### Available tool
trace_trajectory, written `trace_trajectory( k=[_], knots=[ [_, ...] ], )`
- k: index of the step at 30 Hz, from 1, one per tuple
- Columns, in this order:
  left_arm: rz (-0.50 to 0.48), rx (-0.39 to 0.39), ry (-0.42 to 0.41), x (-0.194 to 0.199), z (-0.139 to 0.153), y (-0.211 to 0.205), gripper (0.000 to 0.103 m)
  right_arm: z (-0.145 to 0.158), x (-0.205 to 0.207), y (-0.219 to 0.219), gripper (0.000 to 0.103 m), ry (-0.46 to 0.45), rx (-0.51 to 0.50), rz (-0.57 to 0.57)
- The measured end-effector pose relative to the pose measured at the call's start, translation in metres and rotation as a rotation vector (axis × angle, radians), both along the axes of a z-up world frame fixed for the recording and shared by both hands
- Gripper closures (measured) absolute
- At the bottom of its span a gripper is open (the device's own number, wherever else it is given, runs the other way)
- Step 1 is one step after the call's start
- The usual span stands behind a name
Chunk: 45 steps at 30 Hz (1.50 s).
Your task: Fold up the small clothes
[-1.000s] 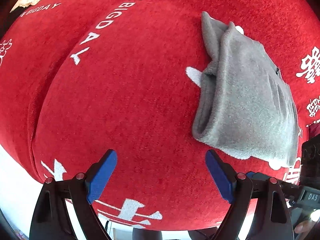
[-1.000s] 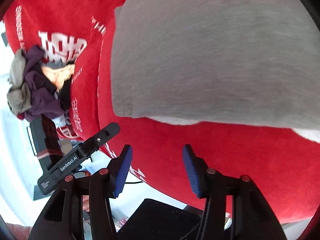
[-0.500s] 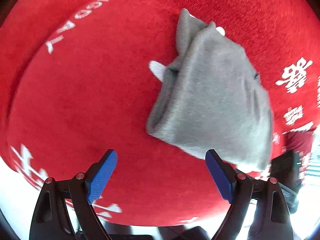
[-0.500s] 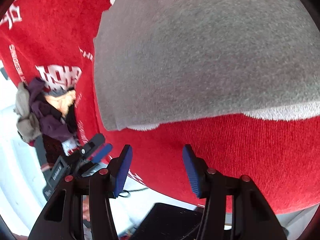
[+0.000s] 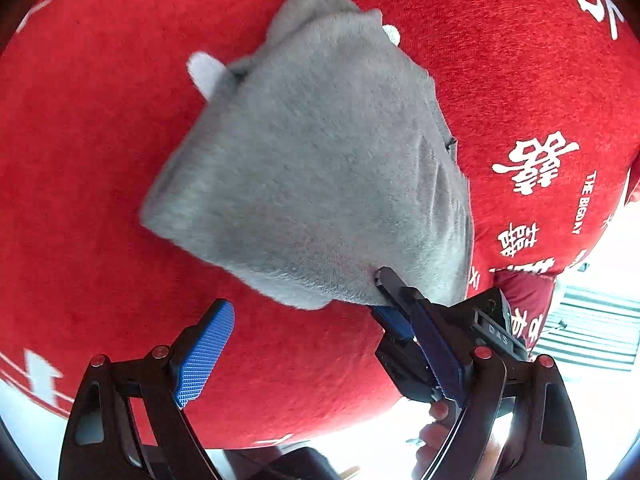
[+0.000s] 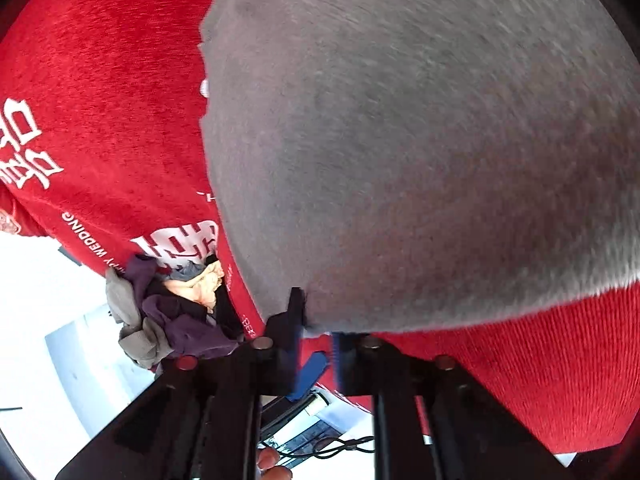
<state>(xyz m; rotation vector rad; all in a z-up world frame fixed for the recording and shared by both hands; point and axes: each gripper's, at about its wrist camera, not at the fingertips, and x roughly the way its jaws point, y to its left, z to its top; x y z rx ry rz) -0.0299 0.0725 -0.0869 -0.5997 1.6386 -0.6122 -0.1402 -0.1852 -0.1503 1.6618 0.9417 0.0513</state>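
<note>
The right gripper (image 6: 316,334) has just closed onto the near corner of the grey garment (image 5: 320,168) lying on the red cloth (image 5: 100,160); the left gripper (image 5: 320,344) waits wide apart, and should pinch the other corner before lifting.

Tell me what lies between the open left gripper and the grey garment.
Only bare red cloth, as the left wrist view shows. The left gripper is open short of the grey garment, whose near edge the right gripper pinches.
</note>
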Motion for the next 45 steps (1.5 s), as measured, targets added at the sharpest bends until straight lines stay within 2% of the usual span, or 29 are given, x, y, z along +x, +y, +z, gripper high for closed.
trace_trajectory(
  k=[4,8,14,15,17,18,19,20,23,27,29,31,32,35,38,43,45],
  knots=[
    [0.029,-0.031,0.0,0.005,-0.004,-0.014,0.013,0.019,0.011,-0.004,0.092,-0.065,-0.046,0.062],
    [0.113,-0.023,-0.038,0.023,-0.005,-0.021,0.013,0.028,0.018,-0.008,0.092,-0.084,-0.083,0.118],
    [0.124,0.124,-0.193,0.046,0.005,-0.04,0.015,0.024,0.02,-0.005,0.092,-0.077,-0.085,0.152],
    [0.125,0.153,-0.21,0.048,0.004,-0.042,0.02,0.022,0.019,-0.004,0.092,-0.074,-0.084,0.156],
    [0.121,0.217,-0.234,0.052,0.002,-0.043,0.051,0.02,0.018,-0.003,0.092,-0.065,-0.083,0.17],
    [0.119,0.244,-0.247,0.053,0.002,-0.044,0.061,0.019,0.018,-0.002,0.092,-0.063,-0.083,0.177],
    [0.117,0.248,-0.254,0.054,0.001,-0.042,0.075,0.02,0.019,-0.002,0.092,-0.062,-0.087,0.19],
    [0.117,0.252,-0.264,0.055,0.001,-0.04,0.083,0.021,0.019,-0.002,0.092,-0.059,-0.094,0.205],
    [0.075,0.29,-0.329,0.053,0.007,-0.042,0.091,0.027,0.021,-0.003,0.088,-0.037,-0.123,0.275],
    [-0.066,0.392,-0.512,0.041,0.027,-0.063,0.093,0.047,0.021,-0.01,0.087,-0.012,-0.202,0.385],
    [-0.142,0.444,-0.598,0.035,0.033,-0.075,0.093,0.066,0.025,-0.021,0.078,-0.004,-0.281,0.437],
    [-0.208,0.485,-0.661,0.031,0.036,-0.083,0.093,0.083,0.034,-0.034,0.034,0.002,-0.351,0.462],
    [-0.237,0.5,-0.689,0.029,0.038,-0.086,0.093,0.093,0.043,-0.042,0.028,0.006,-0.387,0.476],
    [-0.297,0.522,-0.756,0.023,0.042,-0.09,0.093,0.112,0.078,-0.057,0.027,-0.01,-0.432,0.518],
    [-0.354,0.543,-0.824,0.016,0.047,-0.097,0.093,0.125,0.134,-0.055,0.023,-0.029,-0.476,0.632],
    [-0.409,0.556,-0.89,0.01,0.049,-0.102,0.093,0.123,0.229,-0.008,0.02,0.014,-0.517,0.902],
    [-0.422,0.555,-0.907,0.008,0.049,-0.102,0.093,0.119,0.25,0.009,0.02,0.029,-0.525,0.954]
  ],
)
